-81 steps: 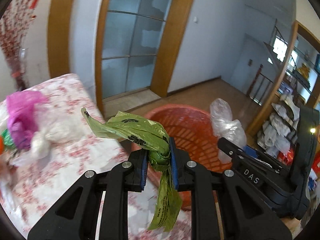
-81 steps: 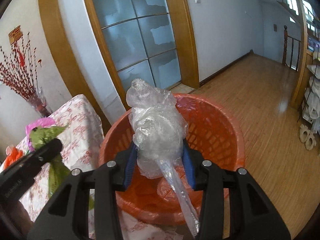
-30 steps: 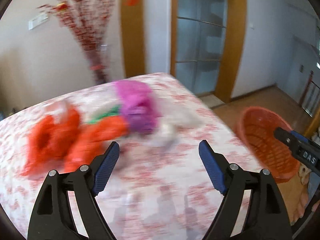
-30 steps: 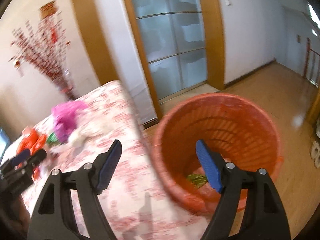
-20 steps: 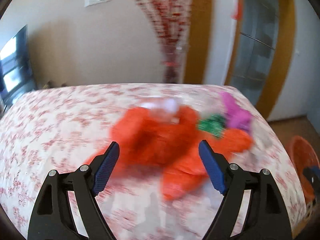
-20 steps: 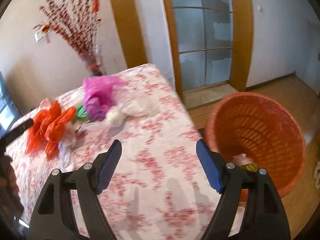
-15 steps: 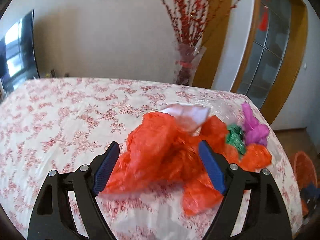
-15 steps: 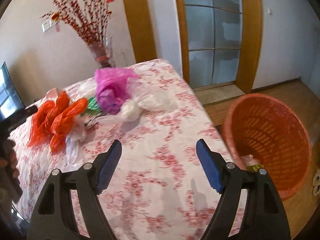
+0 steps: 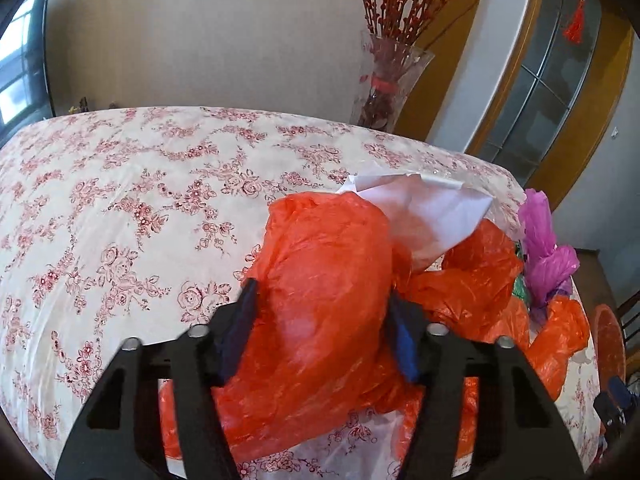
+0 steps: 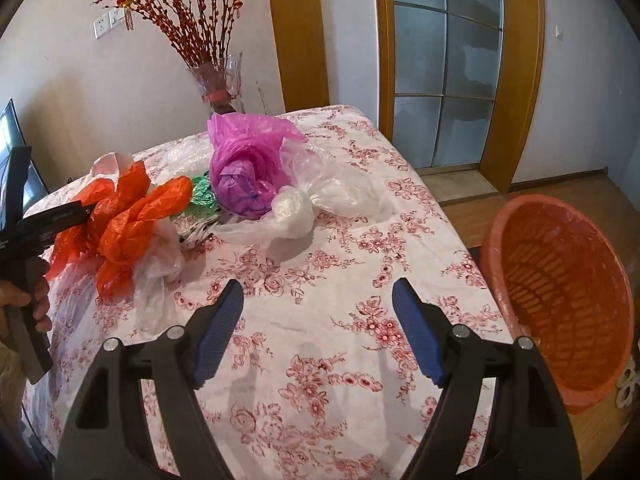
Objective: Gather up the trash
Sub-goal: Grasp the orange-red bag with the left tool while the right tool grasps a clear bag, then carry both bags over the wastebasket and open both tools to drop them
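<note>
Floral worktop [image 10: 320, 320]: left gripper [image 9: 320, 336], jaws just closing, pinches the orange bag [image 9: 320, 300]; squeeze firmly before lifting toward the basket [image 10: 560, 300], while the right gripper [image 10: 318, 332] hangs spread, empty.

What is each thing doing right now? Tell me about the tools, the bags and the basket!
Left tool: jaws just closing, pads against the orange bag.
Right tool: open, nothing between its jaws, above the tablecloth.
Orange bag: crumpled, lying on the table.
Pink bag: bunched up, on the table.
Clear bag: crumpled beside the pink bag.
Basket: on the floor beside the table, tilted in view.
</note>
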Available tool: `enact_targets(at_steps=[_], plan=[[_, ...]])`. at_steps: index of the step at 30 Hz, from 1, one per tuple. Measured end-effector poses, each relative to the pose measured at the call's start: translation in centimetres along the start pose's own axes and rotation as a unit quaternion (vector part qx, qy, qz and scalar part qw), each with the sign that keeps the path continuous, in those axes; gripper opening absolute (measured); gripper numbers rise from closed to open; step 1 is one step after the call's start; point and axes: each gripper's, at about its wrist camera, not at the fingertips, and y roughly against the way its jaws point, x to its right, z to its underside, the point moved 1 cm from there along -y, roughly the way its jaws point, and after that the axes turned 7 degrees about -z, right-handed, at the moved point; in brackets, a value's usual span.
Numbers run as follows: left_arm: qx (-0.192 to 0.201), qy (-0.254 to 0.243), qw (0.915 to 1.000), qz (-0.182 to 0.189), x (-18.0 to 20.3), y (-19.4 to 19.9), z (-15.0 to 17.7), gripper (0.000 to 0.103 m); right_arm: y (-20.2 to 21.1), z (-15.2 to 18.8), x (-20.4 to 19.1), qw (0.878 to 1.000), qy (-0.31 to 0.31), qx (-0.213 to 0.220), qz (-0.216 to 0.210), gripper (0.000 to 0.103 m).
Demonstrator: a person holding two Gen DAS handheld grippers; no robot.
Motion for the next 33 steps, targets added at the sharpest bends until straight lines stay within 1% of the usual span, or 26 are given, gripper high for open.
enact_targets(at_steps=[2,5,11,15,16,17,19,21,23,25,27,29,30,33], plan=[[0.005,-0.002,1.0,0.003,-0.1,0.2,0.2,0.04,-0.3,-0.1,0.0,1.0,-0.003,-0.001,0.0,0.075],[0.015,-0.006,0.9999,0.001,-0.4,0.7,0.5,0.034,-0.6,-0.4,0.0,1.0,-0.005,-0.001,0.0,0.075],[0.042,0.002,0.9991,-0.009,-2.0,2.8,0.7,0.034,-1.8,-1.6,0.3,1.0,-0.008,0.002,0.001,0.075],[0.058,0.009,0.998,-0.021,-3.2,4.4,1.0,0.034,-3.4,-2.9,0.7,1.0,-0.026,-0.003,-0.009,0.074],[0.06,0.011,0.9979,-0.023,-3.5,4.7,1.0,0.034,-3.8,-3.2,0.7,0.999,-0.032,-0.003,-0.012,0.072],[0.061,0.012,0.9978,-0.023,-3.6,4.8,1.1,0.034,-4.2,-3.6,0.7,0.999,-0.037,-0.002,-0.015,0.067],[0.061,0.014,0.9977,-0.025,-3.8,5.0,1.3,0.034,-5.3,-4.5,0.7,0.999,-0.049,-0.004,-0.02,0.062],[0.06,0.015,0.9978,-0.022,-3.8,5.1,1.4,0.034,-6.5,-5.1,0.6,0.998,-0.055,-0.012,-0.023,0.059],[0.059,0.014,0.9979,-0.021,-3.7,5.2,1.5,0.034,-7.5,-5.3,0.5,0.998,-0.058,-0.024,-0.022,0.053],[0.059,0.012,0.998,-0.018,-3.4,5.4,1.6,0.034,-8.7,-5.3,0.3,0.997,-0.058,-0.039,-0.02,0.051],[0.059,0.012,0.9981,-0.015,-3.2,5.7,1.7,0.034,-9.7,-5.1,0.4,0.997,-0.054,-0.058,-0.016,0.044],[0.06,0.012,0.9981,-0.011,-3.0,6.1,1.8,0.034,-9.9,-4.7,0.5,0.997,-0.051,-0.064,-0.011,0.031],[0.062,0.01,0.998,-0.009,-2.7,6.4,1.9,0.034,-9.6,-4.5,0.6,0.997,-0.047,-0.06,-0.006,0.03],[0.065,0.003,0.9979,-0.002,-1.8,7.3,2.2,0.034,-8.5,-3.9,1.4,0.996,-0.057,-0.06,-0.015,0.029]])
